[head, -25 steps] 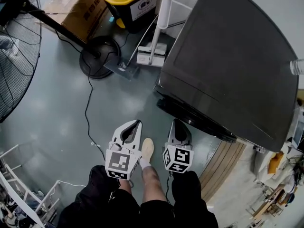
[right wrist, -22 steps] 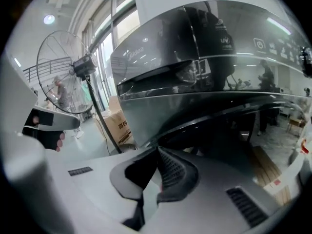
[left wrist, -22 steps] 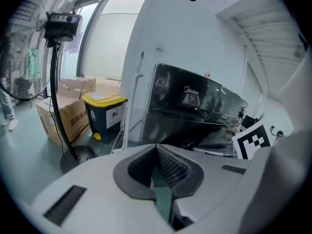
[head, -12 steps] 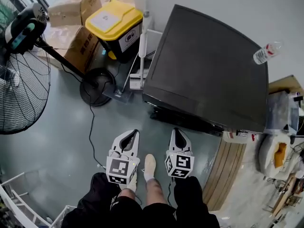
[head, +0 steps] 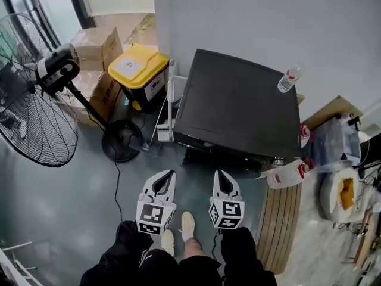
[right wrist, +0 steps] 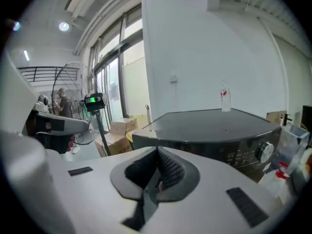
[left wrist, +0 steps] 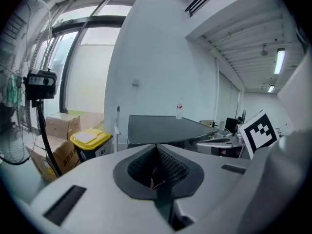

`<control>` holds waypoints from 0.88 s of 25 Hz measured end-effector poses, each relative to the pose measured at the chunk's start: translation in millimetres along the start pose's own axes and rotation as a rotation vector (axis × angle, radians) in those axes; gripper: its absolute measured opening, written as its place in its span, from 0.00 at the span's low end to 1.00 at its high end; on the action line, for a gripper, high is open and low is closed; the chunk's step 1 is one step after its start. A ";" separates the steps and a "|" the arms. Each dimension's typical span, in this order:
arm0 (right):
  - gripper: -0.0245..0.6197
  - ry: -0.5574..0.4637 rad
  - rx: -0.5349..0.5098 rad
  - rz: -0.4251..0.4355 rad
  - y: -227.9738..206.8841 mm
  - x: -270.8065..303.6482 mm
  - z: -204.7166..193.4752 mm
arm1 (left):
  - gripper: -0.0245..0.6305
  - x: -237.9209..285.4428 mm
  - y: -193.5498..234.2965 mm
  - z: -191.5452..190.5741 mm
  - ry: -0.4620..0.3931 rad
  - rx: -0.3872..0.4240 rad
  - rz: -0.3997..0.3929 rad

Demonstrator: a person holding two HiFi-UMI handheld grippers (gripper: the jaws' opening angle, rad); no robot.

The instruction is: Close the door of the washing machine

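Both grippers sit higher than a second ago. Left gripper (head: 170, 174) and right gripper (head: 219, 174) hang side by side, jaws pressed together on nothing. Washing machine (head: 238, 106) stands ahead of both tips, apart, its front facing them.

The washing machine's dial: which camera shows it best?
The right gripper view: the dial sits on the front panel of the washing machine. The head view looks down on its dark top, no dial. In the left gripper view the left hand-held gripper hides the front.
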State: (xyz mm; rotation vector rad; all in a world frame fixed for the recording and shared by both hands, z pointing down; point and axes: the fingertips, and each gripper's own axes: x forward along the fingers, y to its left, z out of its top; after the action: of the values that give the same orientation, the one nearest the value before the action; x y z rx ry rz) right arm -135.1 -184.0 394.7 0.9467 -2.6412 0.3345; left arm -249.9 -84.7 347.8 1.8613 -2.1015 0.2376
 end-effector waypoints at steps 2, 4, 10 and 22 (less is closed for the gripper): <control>0.07 -0.028 0.001 -0.009 5.7 -25.0 19.4 | 0.07 -19.4 -8.6 17.8 -0.019 0.013 -0.018; 0.07 -0.057 -0.007 -0.021 10.7 -53.7 37.9 | 0.07 -40.6 -19.5 34.2 -0.035 0.021 -0.032; 0.07 -0.141 -0.012 -0.060 21.4 -134.8 85.2 | 0.07 -97.9 -50.4 81.7 -0.092 0.069 -0.074; 0.07 -0.251 -0.025 -0.135 39.7 -272.9 110.2 | 0.07 -200.4 -105.6 113.8 -0.161 0.158 -0.126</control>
State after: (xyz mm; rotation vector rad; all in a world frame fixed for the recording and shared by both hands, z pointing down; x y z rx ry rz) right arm 15.4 -32.7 188.2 1.2227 -2.7750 0.1591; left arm -140.8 50.1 162.9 2.1628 -2.1111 0.2368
